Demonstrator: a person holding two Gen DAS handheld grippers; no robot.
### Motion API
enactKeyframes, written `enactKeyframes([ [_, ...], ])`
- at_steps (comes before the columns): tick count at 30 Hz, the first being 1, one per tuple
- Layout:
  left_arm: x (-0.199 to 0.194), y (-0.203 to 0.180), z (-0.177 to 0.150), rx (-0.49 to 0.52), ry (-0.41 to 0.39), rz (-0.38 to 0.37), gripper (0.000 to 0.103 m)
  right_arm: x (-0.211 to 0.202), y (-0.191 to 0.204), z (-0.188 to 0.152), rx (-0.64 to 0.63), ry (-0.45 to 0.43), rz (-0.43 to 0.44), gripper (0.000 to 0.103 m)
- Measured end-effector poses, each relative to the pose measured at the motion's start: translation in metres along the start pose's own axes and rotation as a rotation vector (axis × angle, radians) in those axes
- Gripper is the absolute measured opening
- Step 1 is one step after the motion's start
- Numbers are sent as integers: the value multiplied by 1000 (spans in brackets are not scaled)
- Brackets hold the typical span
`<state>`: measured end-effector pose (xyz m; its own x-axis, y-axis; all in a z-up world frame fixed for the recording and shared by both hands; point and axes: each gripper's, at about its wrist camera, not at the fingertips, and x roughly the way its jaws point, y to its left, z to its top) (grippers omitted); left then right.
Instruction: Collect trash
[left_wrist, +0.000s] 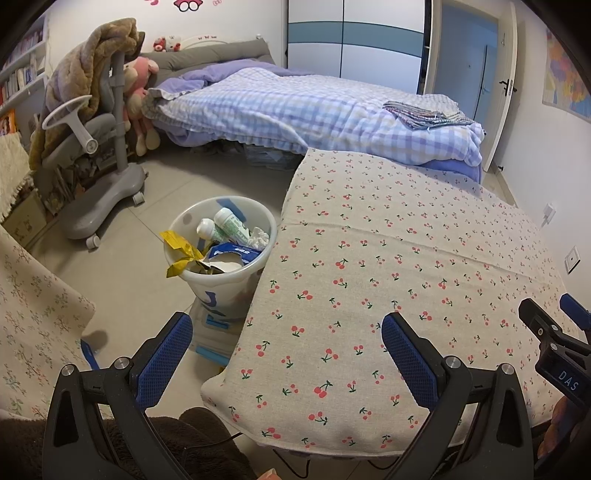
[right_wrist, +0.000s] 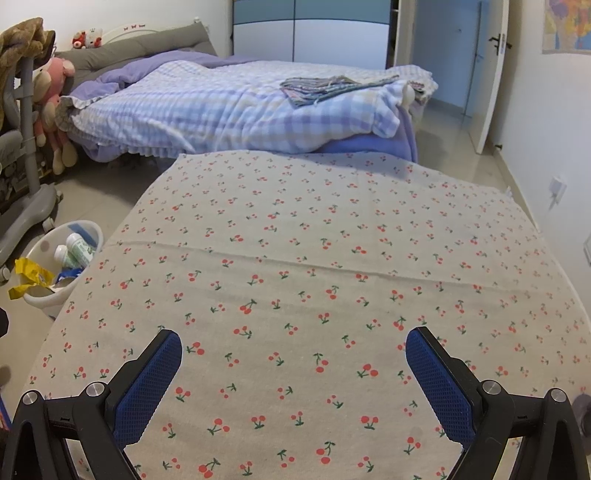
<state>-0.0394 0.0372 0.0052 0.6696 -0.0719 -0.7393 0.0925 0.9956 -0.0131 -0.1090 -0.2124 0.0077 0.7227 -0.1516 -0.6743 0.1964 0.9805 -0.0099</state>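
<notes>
The left gripper (left_wrist: 287, 334) is spread wide and holds nothing, hovering over the near left corner of the table (left_wrist: 388, 258), one blue finger above the floor gap, the other above the cherry-print cloth. The right gripper (right_wrist: 293, 352) is likewise spread and empty, above the near middle of the same cloth; its black frame also shows at the right edge of the left wrist view.

No loose trash shows on the tabletop in either view. The trash sits in the white bin (left_wrist: 255, 212) on the floor just beside the table's left edge: two white and green bottles (left_wrist: 231, 225), a yellow wrapper (left_wrist: 181, 254) draped over the near rim, a blue and white packet (left_wrist: 234, 253) and crumpled paper (left_wrist: 258, 238).

Judging by this, the collecting looks largely done or close to it. The wrapper hanging over the rim is the likeliest slip. To finish well, the left gripper could drop toward it, pinch the crinkled middle instead of a loose tail, and tuck it down inside without tipping the light bin
</notes>
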Motion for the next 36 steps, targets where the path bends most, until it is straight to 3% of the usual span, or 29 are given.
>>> enactKeyframes([
  [30, 0, -4, -1, -11, 8, -7, 103, -3, -3, 2, 19, -10, 8, 100],
  [36, 10, -3, -1, -28, 51, -30, 103, -4, -1, 3, 19, -5, 16, 100],
])
